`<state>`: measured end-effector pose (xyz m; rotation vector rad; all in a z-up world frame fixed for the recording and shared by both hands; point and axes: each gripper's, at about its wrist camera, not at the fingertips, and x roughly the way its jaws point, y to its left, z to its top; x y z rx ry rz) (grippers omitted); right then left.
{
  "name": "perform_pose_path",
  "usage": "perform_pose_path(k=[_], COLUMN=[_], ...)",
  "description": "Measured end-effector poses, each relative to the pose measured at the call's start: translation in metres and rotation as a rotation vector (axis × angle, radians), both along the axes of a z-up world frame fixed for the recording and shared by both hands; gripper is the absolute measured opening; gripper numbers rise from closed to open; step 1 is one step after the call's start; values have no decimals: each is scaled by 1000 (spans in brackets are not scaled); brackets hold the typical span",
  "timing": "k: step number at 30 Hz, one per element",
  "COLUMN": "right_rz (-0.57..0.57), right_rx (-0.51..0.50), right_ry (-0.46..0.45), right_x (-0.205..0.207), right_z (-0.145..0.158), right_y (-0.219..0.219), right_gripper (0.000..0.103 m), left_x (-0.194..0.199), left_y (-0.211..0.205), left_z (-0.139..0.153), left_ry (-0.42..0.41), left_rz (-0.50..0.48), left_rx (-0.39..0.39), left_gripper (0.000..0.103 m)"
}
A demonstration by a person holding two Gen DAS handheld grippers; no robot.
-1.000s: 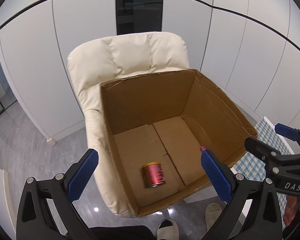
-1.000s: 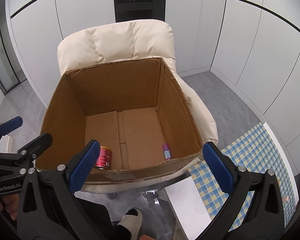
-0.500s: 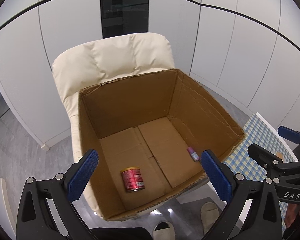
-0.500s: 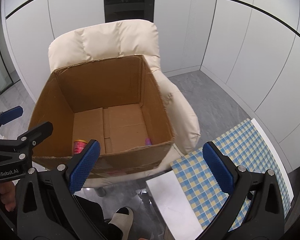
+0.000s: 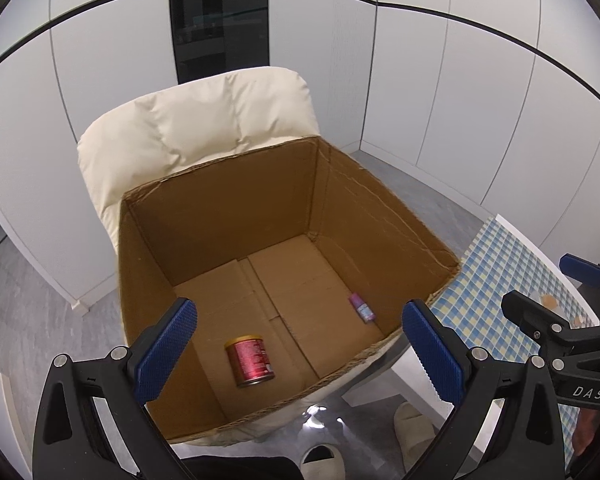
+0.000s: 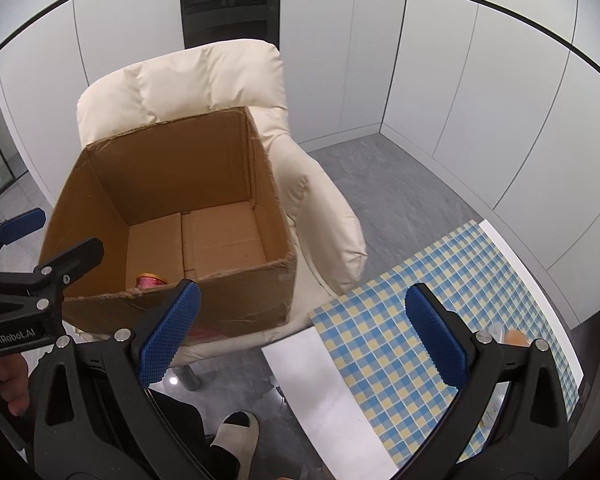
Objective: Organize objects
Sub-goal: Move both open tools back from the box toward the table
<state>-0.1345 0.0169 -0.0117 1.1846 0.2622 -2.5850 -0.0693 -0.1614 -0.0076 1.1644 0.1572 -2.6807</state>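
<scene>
An open cardboard box (image 5: 228, 200) (image 6: 100, 184) rests on a cream padded chair (image 5: 196, 128) (image 6: 180, 80). A red can (image 5: 251, 361) lies on its side on the box floor near the front wall; only its top (image 6: 151, 281) shows in the right wrist view. A small purple bottle (image 5: 362, 309) lies by the box's right wall. My left gripper (image 5: 296, 344) hangs open and empty over the box's near edge. My right gripper (image 6: 300, 326) is open and empty, to the right of the box, above the checkered tablecloth (image 6: 440, 304).
A white table (image 6: 324, 392) with the blue-and-yellow cloth stands right of the chair; a small orange thing (image 6: 514, 336) lies on it by my right finger. A person's slippered feet (image 5: 410, 420) (image 6: 236, 432) are on the grey floor. White wall panels stand behind.
Both grippers have swung to the right and back from the box. The box has slid left in the right wrist view, bringing more tablecloth under that gripper. Both stayed open.
</scene>
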Motion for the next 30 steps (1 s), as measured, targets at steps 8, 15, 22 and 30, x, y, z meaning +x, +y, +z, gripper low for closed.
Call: perform_pose_path(k=[8,15,22,30], right_rz=[-62,-97,-131,-170], right_rx=[-15,-20,-18,-17], right_ry=[-4,-8,-8,-8], right_x=[-3,-2,0,5], right_z=[2,2,2,1], right_y=[30,49,69,93], right_gripper=[103,103,103,103], left_x=[-10,-16,-23,-29], left_y=[22,40,60,85], left_z=[-1,0,0,0], left_ry=[-2,0,1,0], left_rz=[-41,-74,-114,-159], left_rx=[-7,-9,-15,-20], left_gripper=[102,102,102,102])
